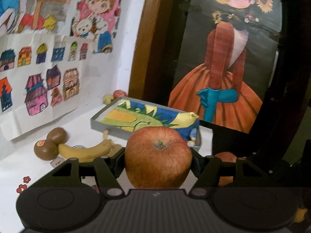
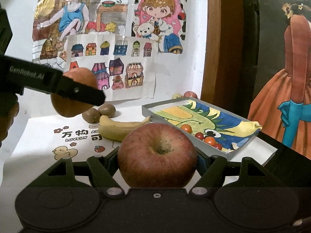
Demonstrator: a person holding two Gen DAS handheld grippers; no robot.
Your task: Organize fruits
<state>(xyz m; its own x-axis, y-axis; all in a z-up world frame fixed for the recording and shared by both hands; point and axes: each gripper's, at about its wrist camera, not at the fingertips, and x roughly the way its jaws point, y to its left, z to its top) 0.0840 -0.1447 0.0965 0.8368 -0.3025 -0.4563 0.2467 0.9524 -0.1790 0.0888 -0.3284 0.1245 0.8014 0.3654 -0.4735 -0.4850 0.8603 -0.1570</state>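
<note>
My left gripper (image 1: 158, 156) is shut on a red-orange apple (image 1: 158, 167), stem end up. My right gripper (image 2: 157, 158) is shut on a darker red apple (image 2: 157, 167). In the right wrist view the left gripper (image 2: 77, 91) hangs at the left, above the table, with its apple (image 2: 81, 76) between the fingers. A grey tray (image 2: 147, 108) lined with a dragon drawing holds several cherry tomatoes (image 2: 206, 136); the left wrist view shows the same tray (image 1: 97, 119). A banana (image 2: 120, 128) and two kiwis (image 2: 91, 115) lie left of the tray.
Children's drawings cover the white wall (image 2: 196, 38) behind the table. A brown door frame (image 1: 143, 58) and a dark poster (image 1: 223, 58) stand at the right. Two small fruits (image 2: 189, 94) sit behind the tray. A printed white mat (image 2: 38, 134) covers the table.
</note>
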